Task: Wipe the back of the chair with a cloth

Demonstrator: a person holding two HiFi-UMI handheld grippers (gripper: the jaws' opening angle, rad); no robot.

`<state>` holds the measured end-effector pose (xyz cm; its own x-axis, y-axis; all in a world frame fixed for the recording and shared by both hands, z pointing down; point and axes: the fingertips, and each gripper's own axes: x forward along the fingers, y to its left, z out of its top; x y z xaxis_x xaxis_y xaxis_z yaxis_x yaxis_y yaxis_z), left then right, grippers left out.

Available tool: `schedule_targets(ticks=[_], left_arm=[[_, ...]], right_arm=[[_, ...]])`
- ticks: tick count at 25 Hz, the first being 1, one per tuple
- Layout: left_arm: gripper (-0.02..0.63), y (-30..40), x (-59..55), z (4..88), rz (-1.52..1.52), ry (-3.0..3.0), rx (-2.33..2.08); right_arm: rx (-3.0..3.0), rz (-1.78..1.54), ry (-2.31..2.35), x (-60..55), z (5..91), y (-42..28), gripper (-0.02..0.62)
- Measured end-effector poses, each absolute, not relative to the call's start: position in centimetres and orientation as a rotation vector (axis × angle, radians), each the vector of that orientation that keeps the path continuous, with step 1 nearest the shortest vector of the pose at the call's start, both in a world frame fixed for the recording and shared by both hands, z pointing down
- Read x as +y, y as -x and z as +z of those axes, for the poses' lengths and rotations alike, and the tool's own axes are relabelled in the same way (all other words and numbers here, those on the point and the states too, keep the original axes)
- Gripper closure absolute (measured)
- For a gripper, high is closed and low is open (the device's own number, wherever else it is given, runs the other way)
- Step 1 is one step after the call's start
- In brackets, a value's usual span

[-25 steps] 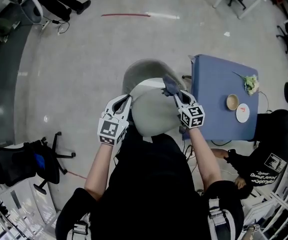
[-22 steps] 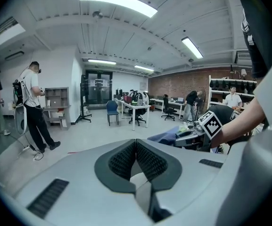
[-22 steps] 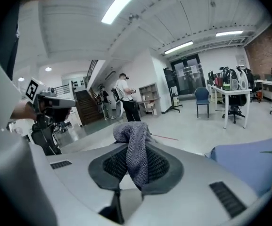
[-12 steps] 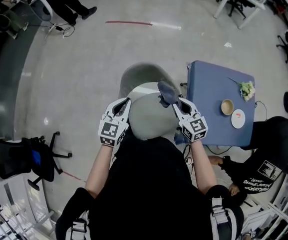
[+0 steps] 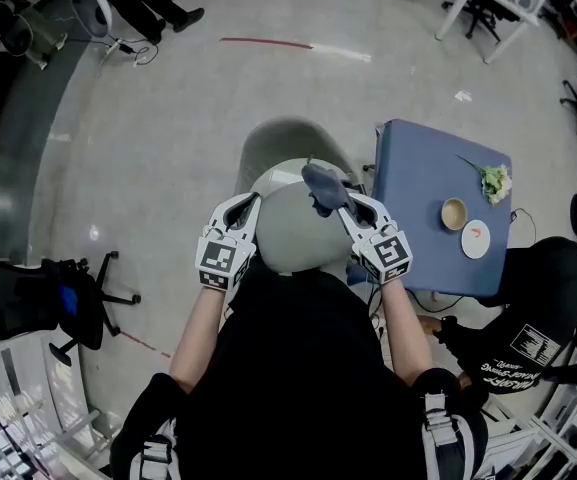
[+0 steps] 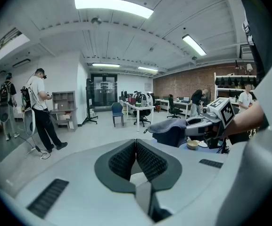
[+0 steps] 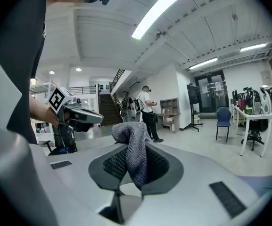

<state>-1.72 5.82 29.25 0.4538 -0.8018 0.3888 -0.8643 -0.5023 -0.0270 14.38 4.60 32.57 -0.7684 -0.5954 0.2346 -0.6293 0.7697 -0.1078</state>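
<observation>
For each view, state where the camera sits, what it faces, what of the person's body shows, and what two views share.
Head view: on the head, facing down at the chair back, left gripper, right gripper; forearms, torso show.
Left gripper view: along its shut jaws toward the right gripper; right arm shows.
Right gripper view: along jaws shut on the cloth; left arm shows.
Shared: all show the cloth.
</observation>
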Motion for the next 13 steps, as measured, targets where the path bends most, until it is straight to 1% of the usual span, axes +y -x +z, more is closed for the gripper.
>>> schedule_targets(ticks=[13], left_arm=[[0.583, 1.14, 6.05, 29.32, 0.572, -2.517, -1.471]], right_arm=[[-2.808, 0.279, -0.913, 4.68, 33.17, -14.08, 0.517]])
